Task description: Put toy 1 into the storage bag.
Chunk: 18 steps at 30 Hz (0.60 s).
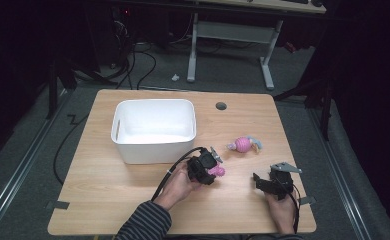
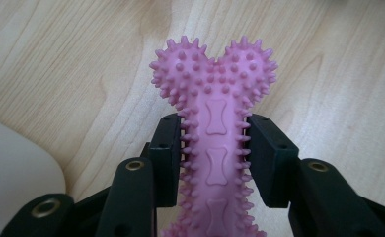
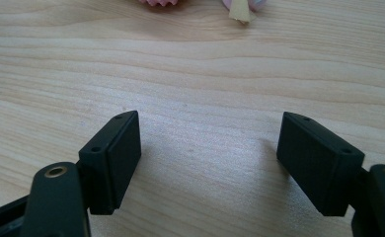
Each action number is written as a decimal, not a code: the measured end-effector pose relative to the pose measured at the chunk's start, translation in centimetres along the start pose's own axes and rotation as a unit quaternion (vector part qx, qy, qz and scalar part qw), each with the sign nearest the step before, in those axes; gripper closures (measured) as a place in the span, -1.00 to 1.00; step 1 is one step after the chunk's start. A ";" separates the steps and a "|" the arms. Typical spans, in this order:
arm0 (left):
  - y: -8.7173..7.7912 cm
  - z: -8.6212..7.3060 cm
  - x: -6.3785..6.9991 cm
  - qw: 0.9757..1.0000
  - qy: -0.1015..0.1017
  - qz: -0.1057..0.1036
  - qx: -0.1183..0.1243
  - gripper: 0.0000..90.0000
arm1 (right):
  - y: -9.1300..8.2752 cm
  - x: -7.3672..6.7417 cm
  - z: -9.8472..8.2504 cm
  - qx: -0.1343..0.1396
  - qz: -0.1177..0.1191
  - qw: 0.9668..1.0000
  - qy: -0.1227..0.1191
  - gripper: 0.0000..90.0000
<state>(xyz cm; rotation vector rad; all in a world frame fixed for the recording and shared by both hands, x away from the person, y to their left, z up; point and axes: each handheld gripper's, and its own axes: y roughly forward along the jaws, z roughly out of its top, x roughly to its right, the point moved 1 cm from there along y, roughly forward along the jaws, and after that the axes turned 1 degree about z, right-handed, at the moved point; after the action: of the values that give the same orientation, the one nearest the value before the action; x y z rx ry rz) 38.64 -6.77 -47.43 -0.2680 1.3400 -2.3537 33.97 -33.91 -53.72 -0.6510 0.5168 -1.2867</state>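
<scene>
High view, bench: the wooden bench (image 1: 133, 185) carries a white bin (image 1: 154, 129) toward 11 o'clock from its middle; the bin's inside looks bare, though its near wall hides part of the floor.
High view, left hand-held gripper: the left hand-held gripper (image 1: 210, 170) sits just past the bin's near right corner, at 5 o'clock from it, with a pink spiky bone toy (image 1: 217, 171) poking out at its tip; most of the toy is hidden under the black body.
High view, second toy: a small pink-and-grey toy (image 1: 245, 145) lies at 2 o'clock from the left hand-held gripper, too small to tell what it is.
High view, right hand-held gripper: the right hand-held gripper (image 1: 268, 181) is near the bench's 5 o'clock corner, apart from both toys.
Left gripper view: both jaws press the shank of the pink spiky bone toy (image 2: 215, 143); its knobbed end points to 12 o'clock, its lower end is cut off by the frame. A pale rounded corner at 8 o'clock is blurred.
Right gripper view: the right hand-held gripper (image 3: 208, 163) stands wide with bare bench (image 3: 190, 74) between the jaws. Pink and cream scraps at 12 o'clock are cropped.
</scene>
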 end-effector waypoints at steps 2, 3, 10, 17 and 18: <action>-0.2 0.0 0.0 1.000 -0.001 -0.002 0.000 0.32 | 0.0 0.0 0.0 0.000 0.000 1.000 0.000 -0.44; -0.4 -0.1 0.0 1.000 -0.002 -0.003 0.001 0.32 | 0.0 0.0 0.0 0.000 0.000 1.000 0.000 -0.44; -2.2 -0.3 -0.2 1.000 -0.013 -0.010 0.010 0.32 | 0.0 0.0 0.0 0.000 0.000 1.000 0.000 -0.44; -4.5 -0.8 -0.6 0.998 -0.031 -0.015 0.051 0.32 | 0.0 0.0 0.0 0.000 0.000 1.000 0.000 -0.44; -4.5 -0.8 -0.6 0.998 -0.031 -0.015 0.051 0.32 | 0.0 0.0 0.0 0.000 0.000 1.000 0.000 -0.44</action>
<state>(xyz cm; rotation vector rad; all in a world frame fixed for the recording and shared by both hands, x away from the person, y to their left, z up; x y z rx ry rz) 37.70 -3.84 -44.03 -0.3306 1.1916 -2.4096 33.97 -33.90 -53.72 -0.6511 0.5165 -1.2864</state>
